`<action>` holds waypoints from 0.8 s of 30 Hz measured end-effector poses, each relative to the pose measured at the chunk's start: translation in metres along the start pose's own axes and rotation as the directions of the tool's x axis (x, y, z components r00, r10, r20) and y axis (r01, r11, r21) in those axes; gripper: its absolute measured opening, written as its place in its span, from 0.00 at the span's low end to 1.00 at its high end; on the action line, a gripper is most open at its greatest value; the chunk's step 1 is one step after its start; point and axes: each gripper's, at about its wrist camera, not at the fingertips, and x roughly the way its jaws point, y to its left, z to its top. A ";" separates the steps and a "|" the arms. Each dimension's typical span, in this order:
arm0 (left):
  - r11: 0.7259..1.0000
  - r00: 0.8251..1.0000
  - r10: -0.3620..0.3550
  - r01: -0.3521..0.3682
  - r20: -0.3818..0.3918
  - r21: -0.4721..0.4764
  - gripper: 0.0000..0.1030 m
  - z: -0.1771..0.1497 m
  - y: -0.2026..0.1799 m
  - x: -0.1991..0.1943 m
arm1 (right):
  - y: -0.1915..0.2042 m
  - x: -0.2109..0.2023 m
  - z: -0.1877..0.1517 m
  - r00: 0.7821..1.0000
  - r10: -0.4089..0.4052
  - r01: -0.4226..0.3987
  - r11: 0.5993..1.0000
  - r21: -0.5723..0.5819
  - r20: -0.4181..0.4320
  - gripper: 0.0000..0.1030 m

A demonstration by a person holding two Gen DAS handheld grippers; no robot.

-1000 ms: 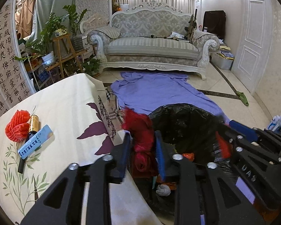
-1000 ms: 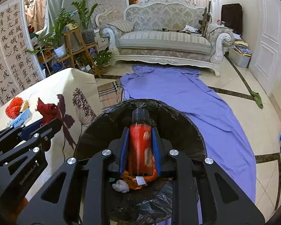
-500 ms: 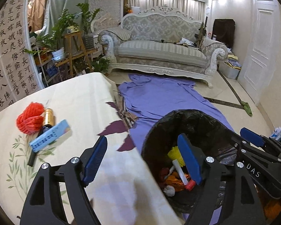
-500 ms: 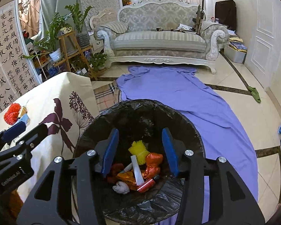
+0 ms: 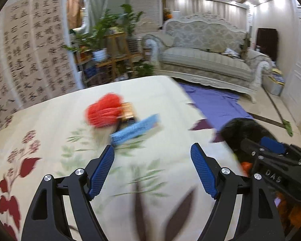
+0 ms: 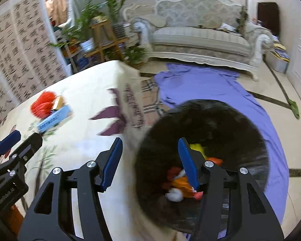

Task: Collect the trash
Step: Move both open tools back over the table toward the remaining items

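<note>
Both tongs held apart, empty: left tongs (image 5: 152, 154) over counter (image 5: 170, 100), right tongs (image 6: 149, 150), just opened, at bin (image 6: 240, 124) rim. Red netting (image 5: 103, 110), blue box (image 5: 136, 130) left on counter.

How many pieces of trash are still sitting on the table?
3, clustered at the table's far left: a red mesh bundle, a small gold-labelled bottle touching its right side, and a blue box just in front of them. The picture is blurred, so smaller bits could be hidden.
</note>
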 end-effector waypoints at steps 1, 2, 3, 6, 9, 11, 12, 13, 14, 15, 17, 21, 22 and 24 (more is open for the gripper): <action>1.000 1.000 0.016 -0.016 -0.002 -0.008 0.74 -0.001 0.008 -0.001 | 0.012 0.002 0.001 1.000 0.013 -0.013 1.000 -0.018 -0.003 0.55; 0.999 0.999 0.039 -0.039 -0.006 -0.021 0.74 -0.003 0.020 0.000 | 0.023 0.004 0.002 1.000 0.028 -0.028 0.999 -0.035 -0.007 0.55; 0.998 0.998 0.057 -0.057 -0.011 -0.035 0.74 -0.004 0.030 0.000 | 0.034 0.007 0.003 0.999 0.042 -0.042 0.998 -0.050 -0.012 0.55; 0.991 0.994 0.106 -0.108 -0.030 -0.079 0.74 -0.009 0.064 0.003 | 0.058 0.013 0.007 0.997 0.071 -0.073 0.994 -0.079 -0.027 0.55; 0.980 0.988 0.149 -0.153 -0.047 -0.127 0.74 -0.012 0.095 0.004 | 0.085 0.021 0.014 0.995 0.094 -0.098 0.989 -0.108 -0.036 0.55; 0.972 0.984 0.171 -0.177 -0.051 -0.155 0.74 -0.013 0.112 0.003 | 0.098 0.026 0.020 0.993 0.109 -0.113 0.987 -0.115 -0.041 0.55; 0.968 0.982 0.180 -0.186 -0.053 -0.166 0.74 -0.015 0.120 0.003 | 0.107 0.028 0.024 0.992 0.118 -0.122 0.986 -0.117 -0.043 0.55; 0.964 0.980 0.190 -0.196 -0.055 -0.179 0.74 -0.015 0.129 0.003 | 0.114 0.030 0.027 0.991 0.124 -0.128 0.985 -0.117 -0.044 0.55; 0.962 0.980 0.194 -0.201 -0.055 -0.185 0.74 -0.016 0.133 0.002 | 0.119 0.033 0.031 0.991 0.130 -0.134 0.984 -0.117 -0.045 0.56; 0.959 0.978 0.200 -0.207 -0.057 -0.196 0.74 -0.016 0.139 0.002 | 0.126 0.035 0.035 0.989 0.137 -0.142 0.983 -0.119 -0.045 0.56; 0.953 0.977 0.204 -0.212 -0.060 -0.214 0.74 -0.017 0.149 0.002 | 0.137 0.041 0.039 0.989 0.141 -0.145 0.982 -0.122 -0.043 0.58; 0.950 0.978 0.196 -0.207 -0.068 -0.233 0.74 -0.022 0.160 0.005 | 0.152 0.060 0.043 0.991 0.119 -0.126 0.984 -0.124 -0.059 0.60; 0.951 0.979 0.193 -0.204 -0.069 -0.234 0.74 -0.023 0.160 0.006 | 0.155 0.067 0.041 0.991 0.112 -0.121 0.985 -0.123 -0.080 0.60; 0.952 0.981 0.181 -0.194 -0.076 -0.235 0.74 -0.024 0.160 0.008 | 0.157 0.073 0.039 0.989 0.102 -0.115 0.986 -0.122 -0.106 0.60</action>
